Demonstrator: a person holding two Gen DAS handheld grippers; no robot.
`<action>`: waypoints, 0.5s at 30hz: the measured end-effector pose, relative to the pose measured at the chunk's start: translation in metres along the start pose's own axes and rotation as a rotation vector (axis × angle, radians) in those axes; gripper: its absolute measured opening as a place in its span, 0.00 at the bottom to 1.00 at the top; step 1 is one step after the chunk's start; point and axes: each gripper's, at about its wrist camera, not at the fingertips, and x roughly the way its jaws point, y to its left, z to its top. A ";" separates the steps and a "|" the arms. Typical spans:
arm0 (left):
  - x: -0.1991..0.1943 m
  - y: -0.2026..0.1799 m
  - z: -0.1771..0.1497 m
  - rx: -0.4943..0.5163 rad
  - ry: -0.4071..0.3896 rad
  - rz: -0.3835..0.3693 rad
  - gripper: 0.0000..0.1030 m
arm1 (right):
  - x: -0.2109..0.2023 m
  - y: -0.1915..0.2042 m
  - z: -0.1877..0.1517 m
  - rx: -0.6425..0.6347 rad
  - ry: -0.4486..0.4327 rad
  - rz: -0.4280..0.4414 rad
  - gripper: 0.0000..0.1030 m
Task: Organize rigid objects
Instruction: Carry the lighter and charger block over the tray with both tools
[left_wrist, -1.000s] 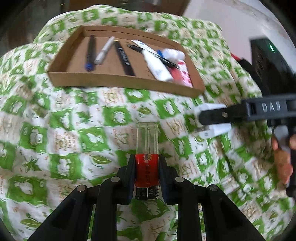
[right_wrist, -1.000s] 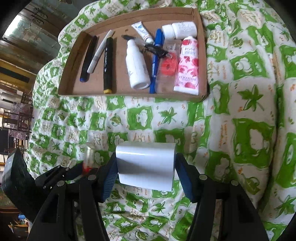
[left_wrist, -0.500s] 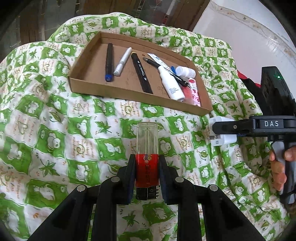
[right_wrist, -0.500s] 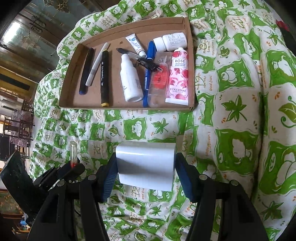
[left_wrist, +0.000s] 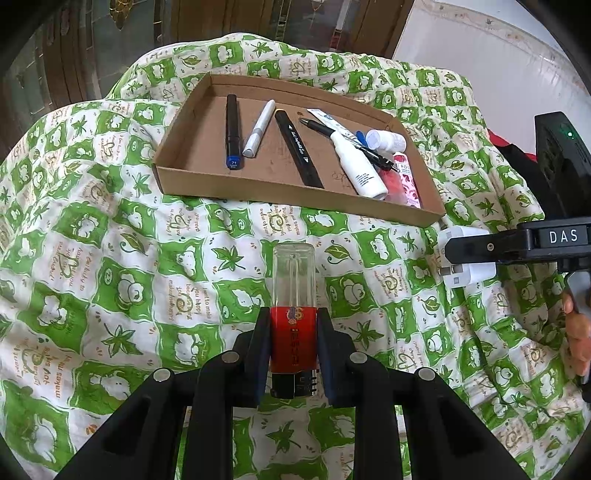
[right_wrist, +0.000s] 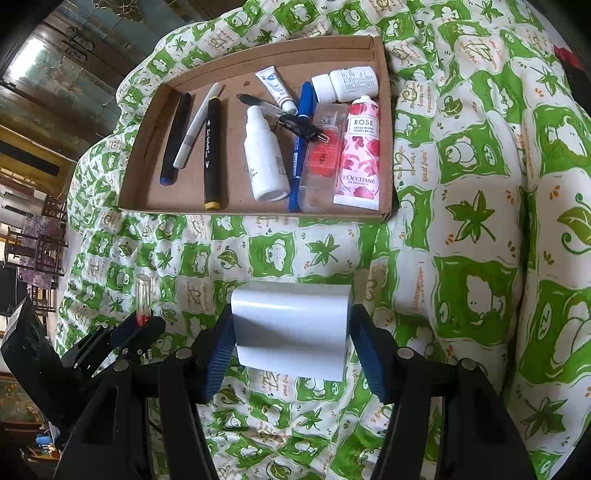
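Already sorted: most of the job looked finished, since the cardboard tray (right_wrist: 386, 122) on the bed held a tidy row of small goods.
Tray contents, left part: a black marker with a blue end (right_wrist: 175, 138), a white pen (right_wrist: 197, 125) and a black marker with a yellow end (right_wrist: 212, 151) lay side by side.
Tray contents, right part: a white dropper bottle (right_wrist: 264, 158), a blue pen (right_wrist: 301, 147), a black pen (right_wrist: 284, 116) across them, a small white tube (right_wrist: 277, 90), a white pill bottle (right_wrist: 345, 84), a clear flat bottle with a red label (right_wrist: 323, 158) and a rose hand-cream tube (right_wrist: 358, 155) lay close together.
Lighter: a clear-and-red lighter (left_wrist: 293, 306) was not yet in the tray; it stood up out of the left gripper (left_wrist: 293, 347), above the quilt and short of the tray's near wall.
Left claw: closed narrowly, both pads pressed on the lighter's red lower half.
Charger: a white plug adapter (right_wrist: 291, 328) was also outside the tray, carried above the quilt near the tray's near right corner.
Right claw: the right gripper (right_wrist: 291, 347) stood about half open, its blue pads clamped on the adapter's two sides.
Bedding: the green-and-white leaf-print quilt (right_wrist: 476, 206) showed no other loose item in either view.
Left to do: by my judgement, only these two pieces remained to be set down, and free floor lay at the tray's left end.
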 end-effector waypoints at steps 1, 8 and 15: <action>0.000 0.000 0.000 -0.001 -0.001 0.001 0.23 | 0.000 0.000 0.000 -0.001 0.000 -0.001 0.58; -0.004 0.003 0.003 -0.032 -0.008 -0.035 0.23 | 0.001 0.001 0.000 -0.005 0.006 0.002 0.58; -0.014 0.016 0.020 -0.091 -0.020 -0.084 0.23 | 0.003 0.005 -0.001 -0.020 0.013 0.006 0.58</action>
